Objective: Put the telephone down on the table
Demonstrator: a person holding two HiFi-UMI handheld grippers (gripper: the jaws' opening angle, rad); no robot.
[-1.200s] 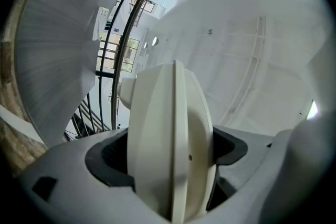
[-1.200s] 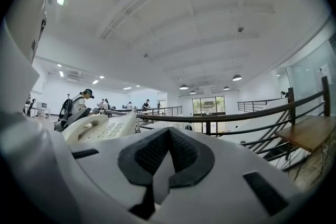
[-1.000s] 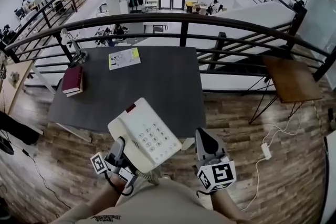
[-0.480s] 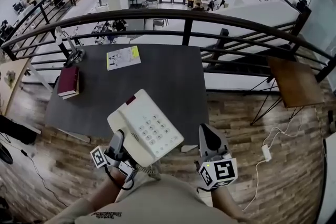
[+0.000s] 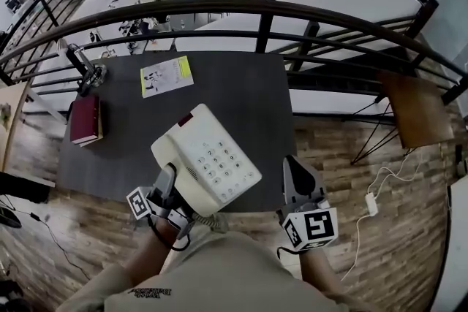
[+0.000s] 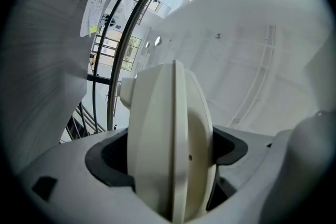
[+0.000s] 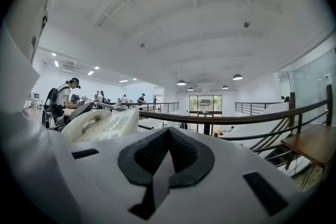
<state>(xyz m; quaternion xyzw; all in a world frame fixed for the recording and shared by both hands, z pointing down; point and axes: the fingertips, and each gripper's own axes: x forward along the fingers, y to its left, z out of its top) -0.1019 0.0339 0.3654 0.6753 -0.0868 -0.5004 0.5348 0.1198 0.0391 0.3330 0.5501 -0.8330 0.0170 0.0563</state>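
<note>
A cream push-button telephone (image 5: 205,164) with its handset on the cradle hangs over the near edge of the dark grey table (image 5: 241,113). My left gripper (image 5: 170,190) is shut on the phone's near left edge; in the left gripper view the cream telephone body (image 6: 170,149) fills the space between the jaws. My right gripper (image 5: 296,179) is to the right of the phone, apart from it, shut with nothing in it. The right gripper view shows the telephone (image 7: 102,123) at the left and the jaws closed together.
On the table lie a dark red book (image 5: 84,119) at the left, a printed sheet (image 5: 167,75) at the back left, and a black desk lamp base (image 5: 86,71) at the far left corner. A black railing (image 5: 263,14) runs behind the table. A small wooden table (image 5: 413,109) stands to the right.
The telephone and both grippers have moved forward over the table's near edge. The table now lies closer beneath the phone.
</note>
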